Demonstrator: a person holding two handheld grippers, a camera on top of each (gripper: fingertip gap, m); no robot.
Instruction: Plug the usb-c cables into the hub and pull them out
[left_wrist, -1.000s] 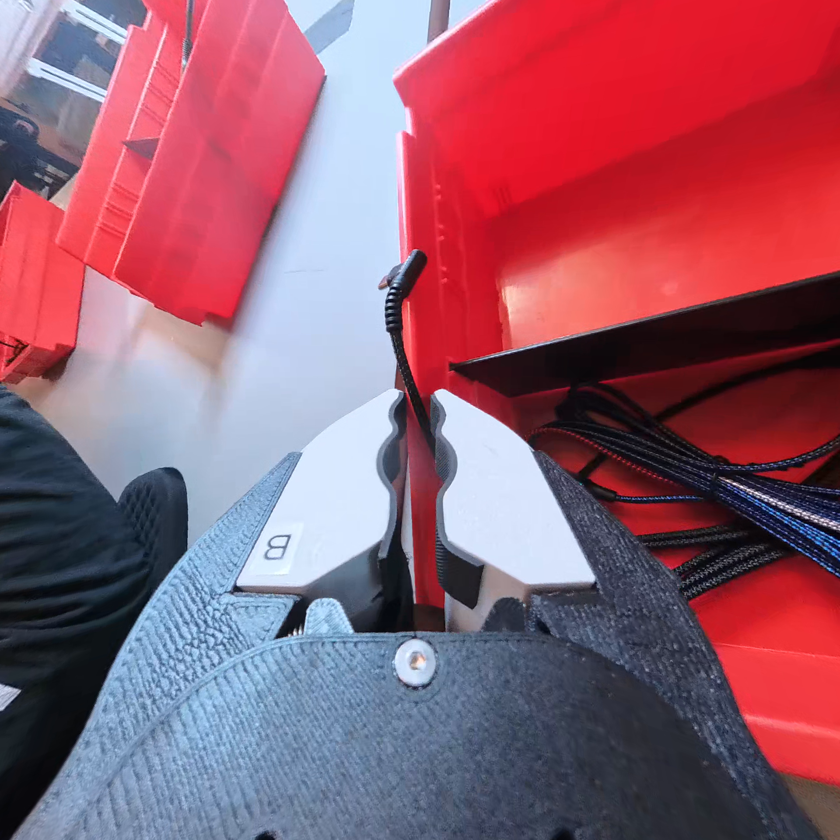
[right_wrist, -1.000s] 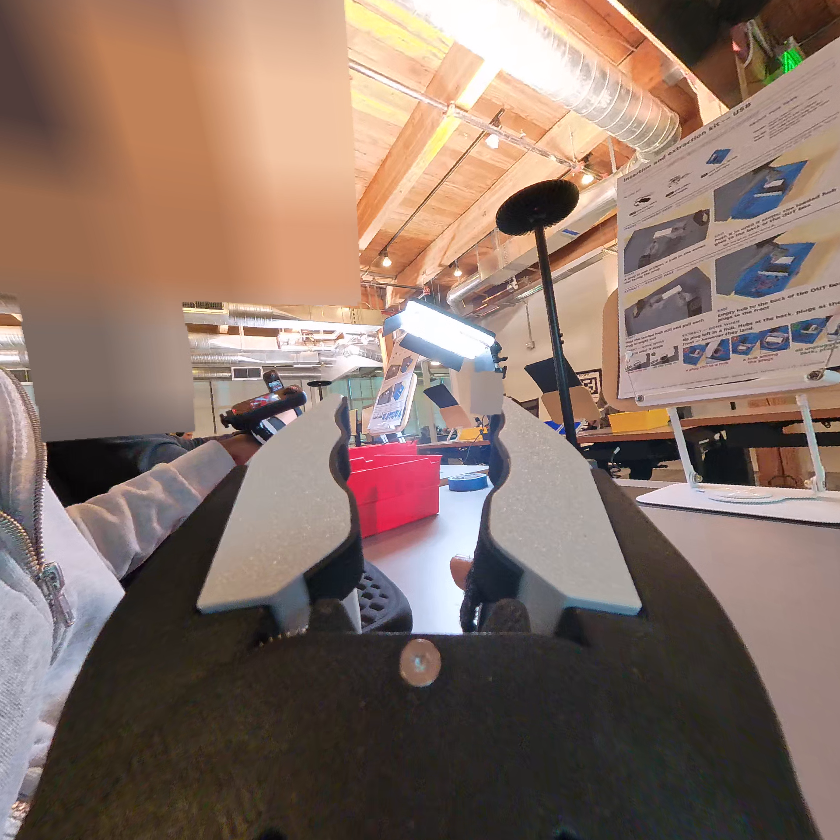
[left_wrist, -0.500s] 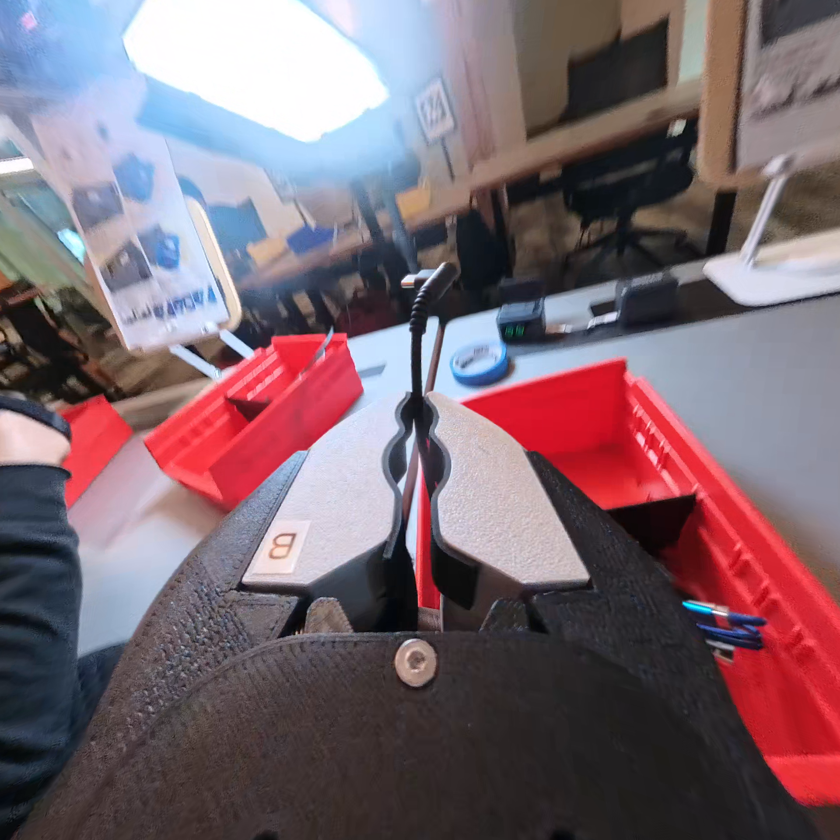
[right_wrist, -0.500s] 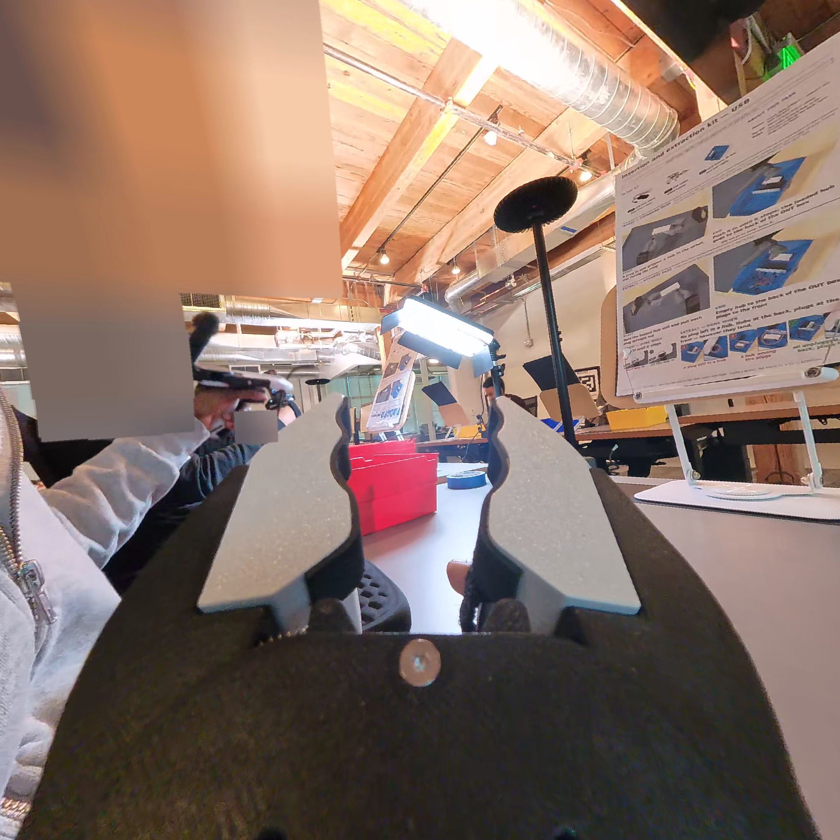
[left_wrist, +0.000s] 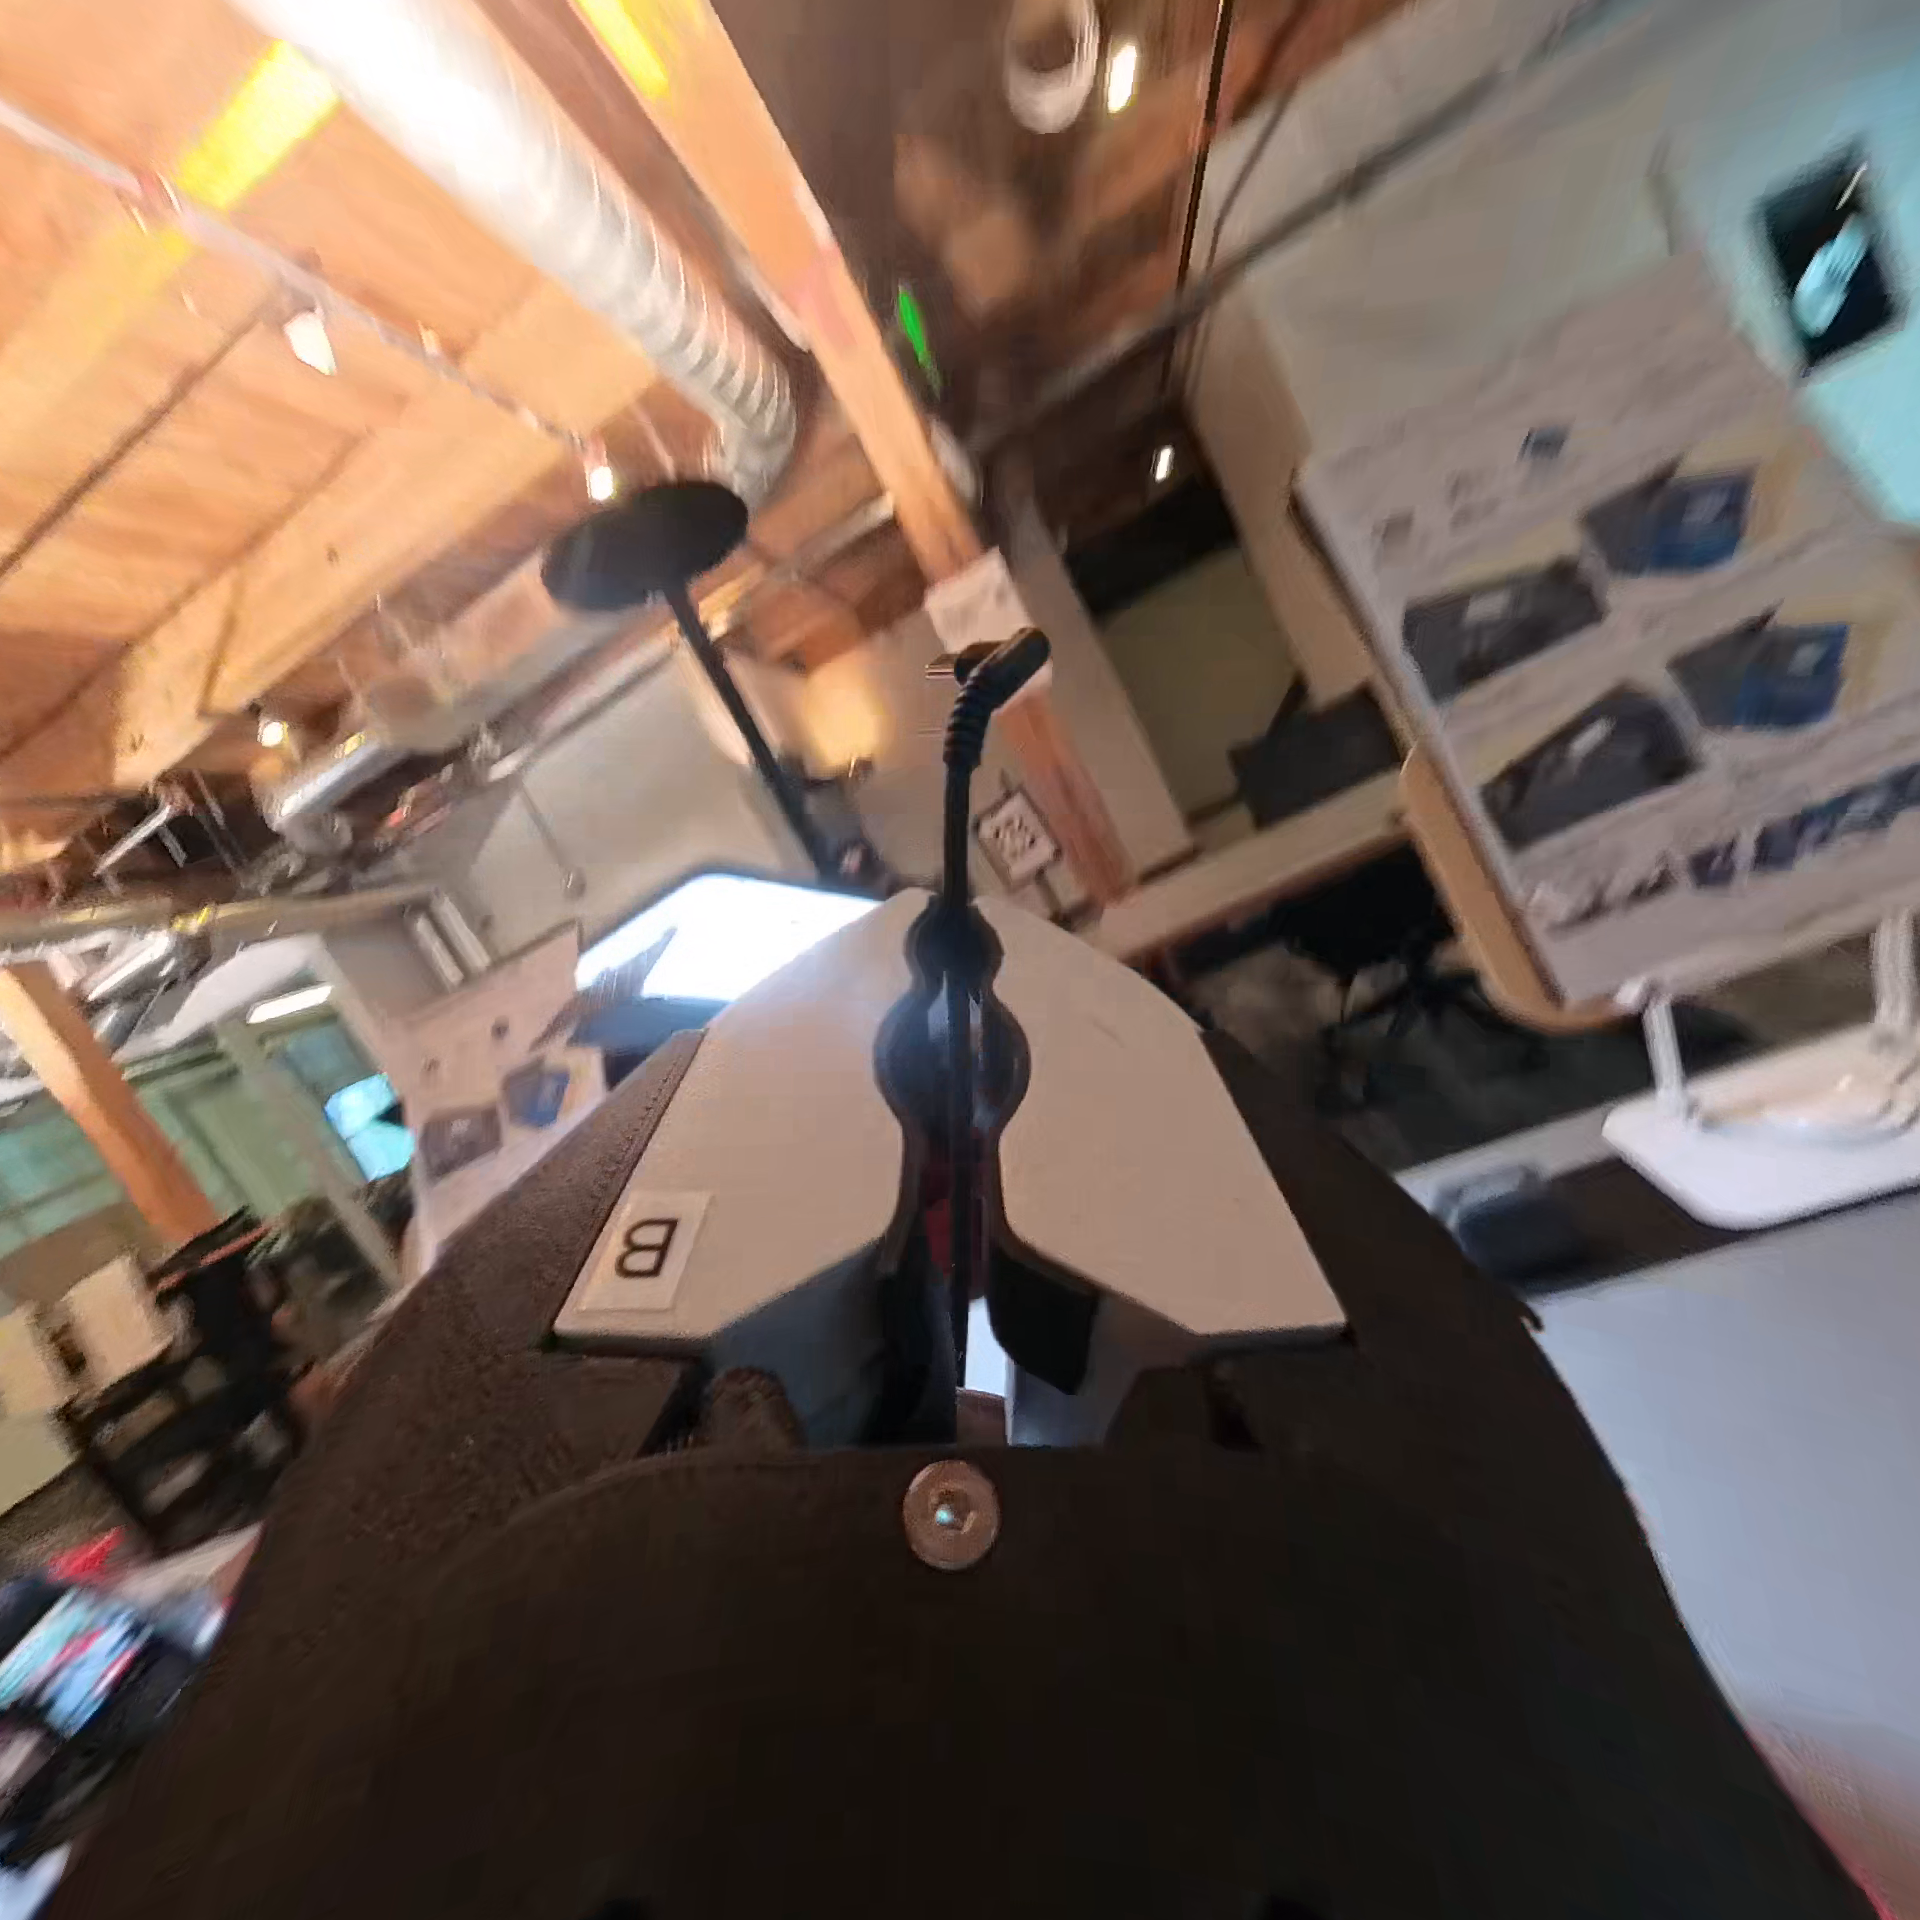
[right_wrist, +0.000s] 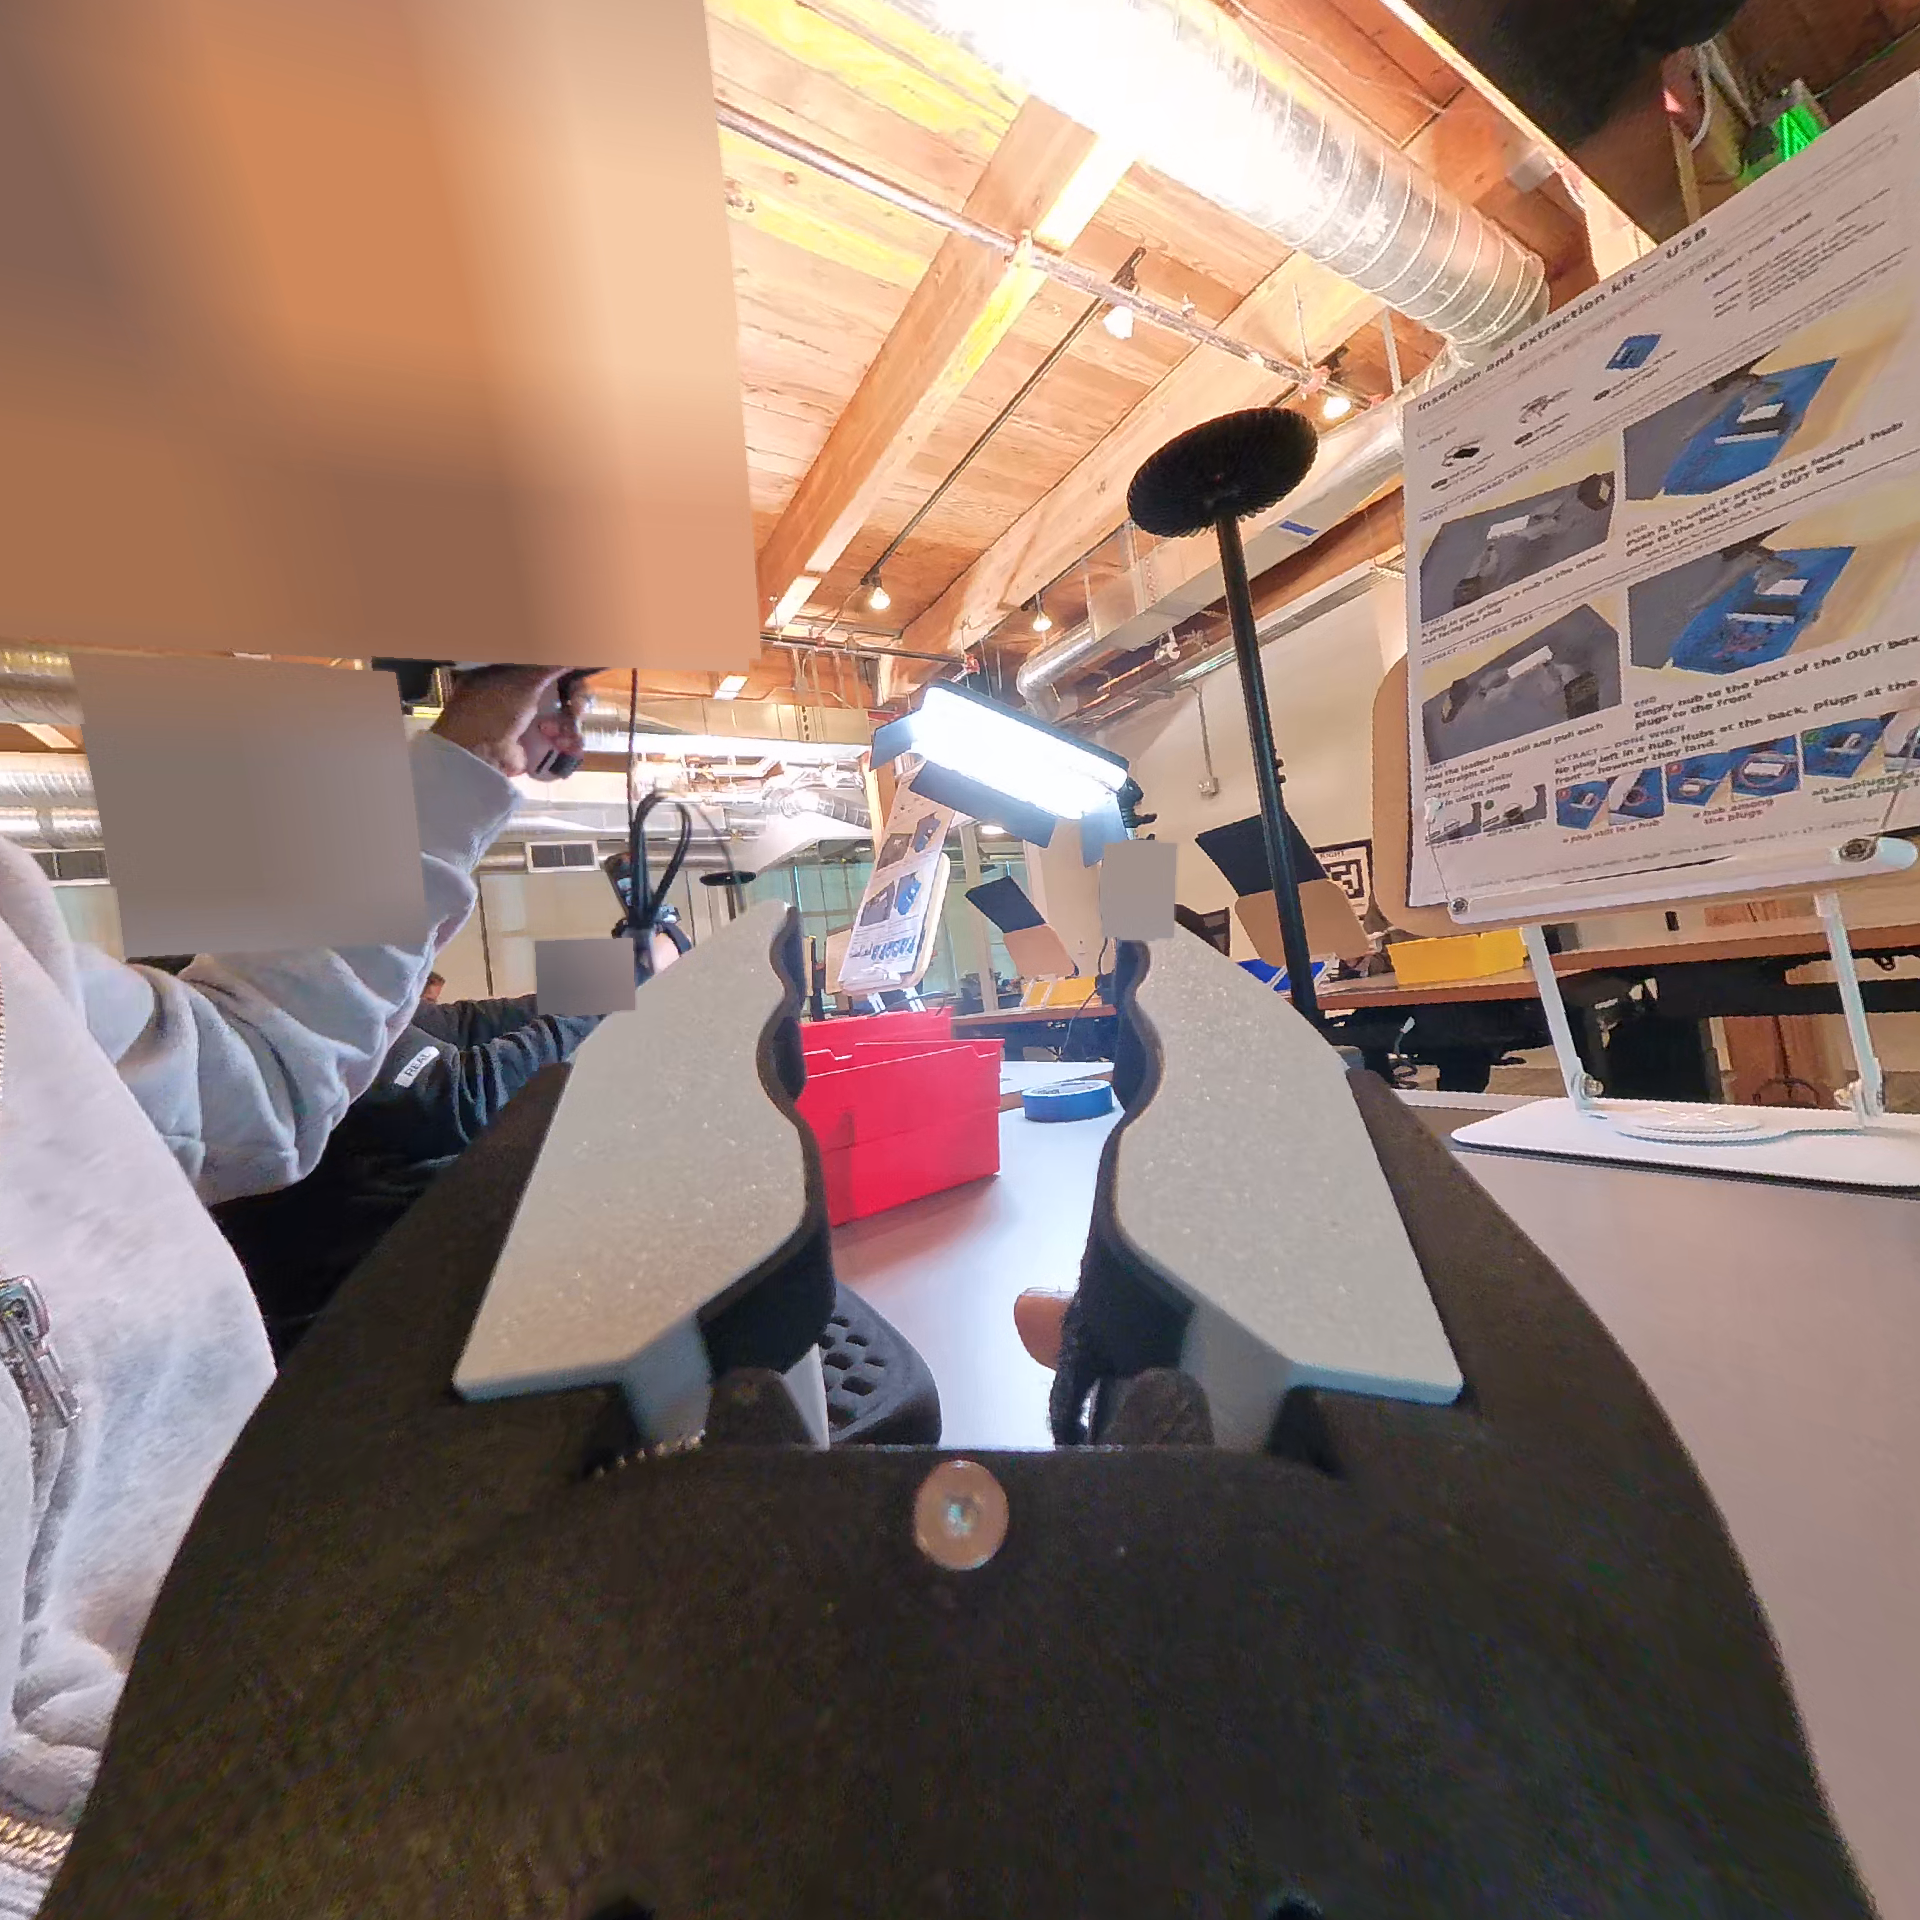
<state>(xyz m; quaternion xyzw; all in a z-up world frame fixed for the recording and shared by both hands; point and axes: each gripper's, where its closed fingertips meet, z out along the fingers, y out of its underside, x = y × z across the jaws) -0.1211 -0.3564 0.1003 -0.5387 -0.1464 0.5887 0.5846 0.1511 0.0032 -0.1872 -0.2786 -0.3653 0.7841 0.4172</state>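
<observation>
My left gripper (left_wrist: 951, 935) is shut on a thin black usb-c cable (left_wrist: 954, 810). The cable stands up from between the fingertips and ends in an angled plug (left_wrist: 997, 657) that points left. The gripper is raised and tilted up toward the ceiling; the view is blurred. My right gripper (right_wrist: 961, 940) is open and empty, low over the grey table (right_wrist: 1662, 1299), pointing across it. No hub shows in either view.
Red bins (right_wrist: 899, 1112) and a roll of blue tape (right_wrist: 1070, 1098) lie on the table ahead of the right gripper. An instruction board on a white stand (right_wrist: 1683, 644) is at the right. A black pole lamp (right_wrist: 1262, 831) stands behind. A person's grey sleeve (right_wrist: 260, 1039) is at the left. Left tips to right tips: about 55 cm.
My left gripper has lifted the cable out of the red bin and tilted up, from facing the bins to facing the ceiling. The right gripper has stayed still and open.
</observation>
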